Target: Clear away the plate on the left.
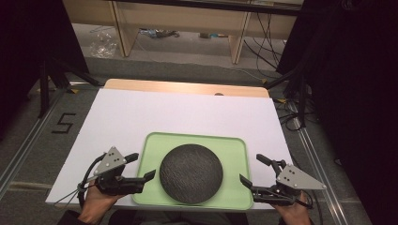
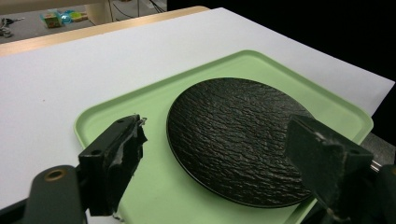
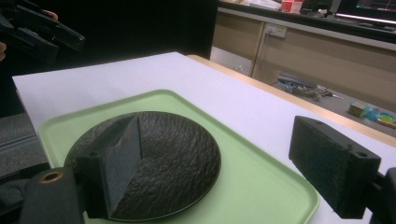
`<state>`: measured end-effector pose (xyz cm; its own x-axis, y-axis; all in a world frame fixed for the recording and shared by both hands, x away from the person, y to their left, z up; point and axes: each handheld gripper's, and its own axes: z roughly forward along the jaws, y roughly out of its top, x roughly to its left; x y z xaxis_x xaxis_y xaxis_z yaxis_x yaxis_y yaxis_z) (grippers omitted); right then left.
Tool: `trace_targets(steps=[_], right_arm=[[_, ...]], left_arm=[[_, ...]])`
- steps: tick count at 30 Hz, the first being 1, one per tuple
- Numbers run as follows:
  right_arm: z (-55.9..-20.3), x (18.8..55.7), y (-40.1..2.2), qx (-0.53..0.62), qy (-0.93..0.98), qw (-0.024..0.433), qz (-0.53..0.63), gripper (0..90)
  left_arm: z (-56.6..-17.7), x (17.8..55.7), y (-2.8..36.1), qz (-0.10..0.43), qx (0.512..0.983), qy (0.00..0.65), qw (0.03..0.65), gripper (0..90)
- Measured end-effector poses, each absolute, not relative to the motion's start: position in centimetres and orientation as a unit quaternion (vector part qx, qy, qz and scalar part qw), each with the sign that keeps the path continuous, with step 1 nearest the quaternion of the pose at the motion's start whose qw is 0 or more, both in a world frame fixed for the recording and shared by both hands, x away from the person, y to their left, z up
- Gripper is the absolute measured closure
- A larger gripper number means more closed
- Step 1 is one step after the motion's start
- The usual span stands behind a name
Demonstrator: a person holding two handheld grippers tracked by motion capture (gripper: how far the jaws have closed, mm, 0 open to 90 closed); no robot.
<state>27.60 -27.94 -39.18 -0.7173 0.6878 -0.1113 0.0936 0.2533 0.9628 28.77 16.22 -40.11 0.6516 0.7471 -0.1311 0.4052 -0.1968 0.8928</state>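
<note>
The work looks like it is only starting. The black plate (image 1: 191, 173) lies flat in the middle of the green tray (image 1: 234, 145), and nothing else is in the tray. The plate has no food on it. The tray sits on the white table (image 1: 141, 112), near its 6 o'clock edge. The left gripper (image 1: 139, 167) waits at the tray's 9 o'clock side, jaws wide, holding nothing. The right gripper (image 1: 251, 170) waits at 3 o'clock, also wide and holding nothing. I think all the grabbing and lifting is left to do.
</note>
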Motion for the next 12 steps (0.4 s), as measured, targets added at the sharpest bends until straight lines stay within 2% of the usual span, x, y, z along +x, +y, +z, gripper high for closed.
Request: trace_targets(steps=[12], right_arm=[[-39.07,27.43,-28.00,0.264,0.748,0.267,0.547,18.2]], left_arm=[[-40.49,29.26,15.84,0.162,0.765,0.380,0.495,19.2]])
